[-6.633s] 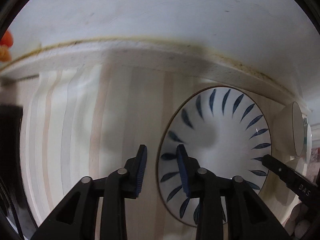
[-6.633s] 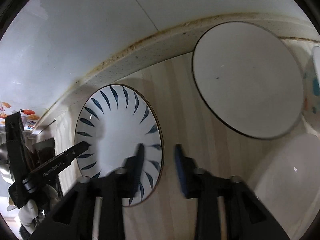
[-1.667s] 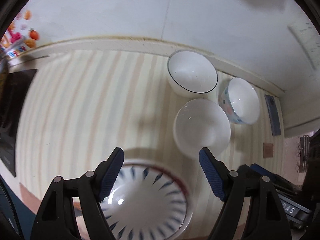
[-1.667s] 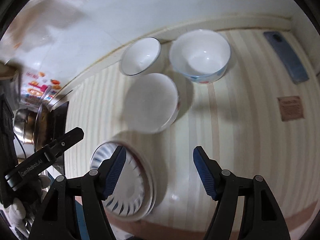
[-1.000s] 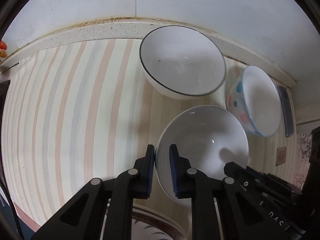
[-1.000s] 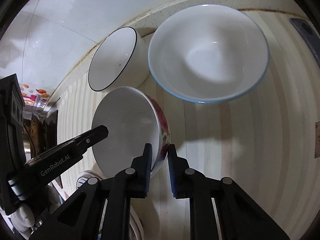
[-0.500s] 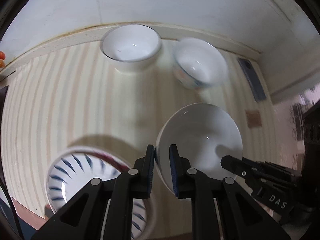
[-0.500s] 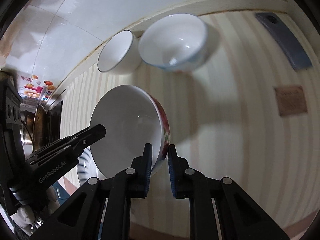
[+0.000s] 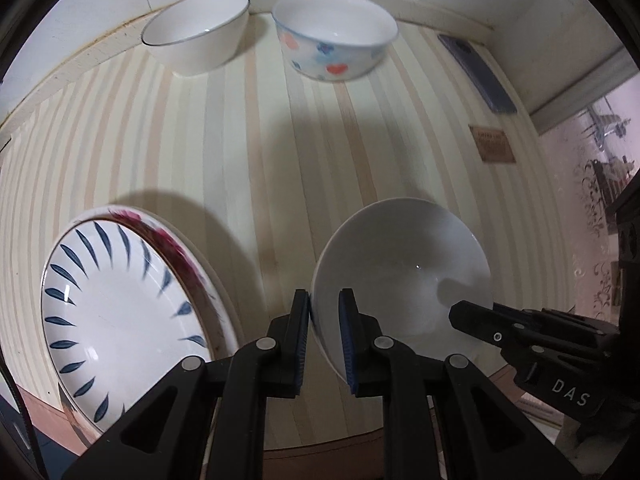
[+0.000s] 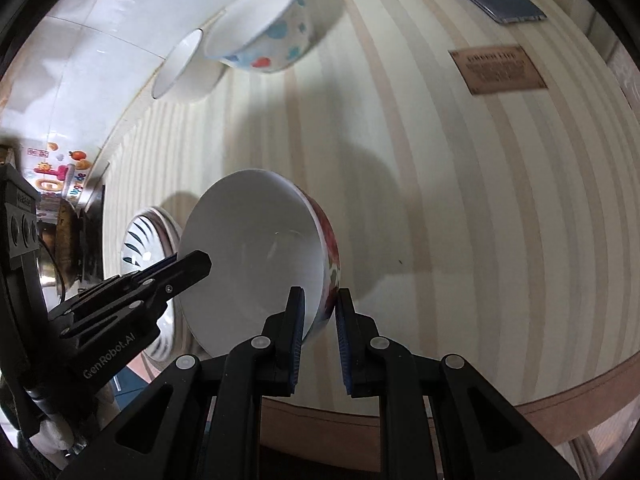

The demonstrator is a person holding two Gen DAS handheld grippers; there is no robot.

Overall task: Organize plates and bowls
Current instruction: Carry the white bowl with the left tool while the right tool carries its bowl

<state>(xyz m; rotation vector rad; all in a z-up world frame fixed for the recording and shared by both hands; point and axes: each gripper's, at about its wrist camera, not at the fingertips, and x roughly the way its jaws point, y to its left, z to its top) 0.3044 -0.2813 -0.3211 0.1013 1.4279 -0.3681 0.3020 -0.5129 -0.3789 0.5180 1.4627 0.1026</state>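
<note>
Both grippers are on one bowl (image 9: 404, 268): left gripper (image 9: 324, 336) pinches its left rim, right gripper (image 10: 320, 330) pinches the opposite, right rim, one pad inside and one outside the wall on each. Bowl is off the counter (image 9: 248, 152), carried between the two hands, tilted, mouth facing up and slightly toward the left side; red floral outside shows in the right wrist view. Key relation: plate stack (image 9: 120, 304) sits low-left of the held bowl, just beside it in the left wrist view; the other two bowls are far ahead against the wall. So the left hand is nearer the plates, neither hand clearly nearer the far bowls. My guess is the bowl goes either next to the plates or gets nested with the others; can't tell which. Count: three bowls total, namely the held one, a dark-rimmed white bowl (image 9: 196, 32), a spotted bowl (image 9: 336, 36). Plates: at least two stacked, blue-leaf one on top, a red-patterned rim under it.
</note>
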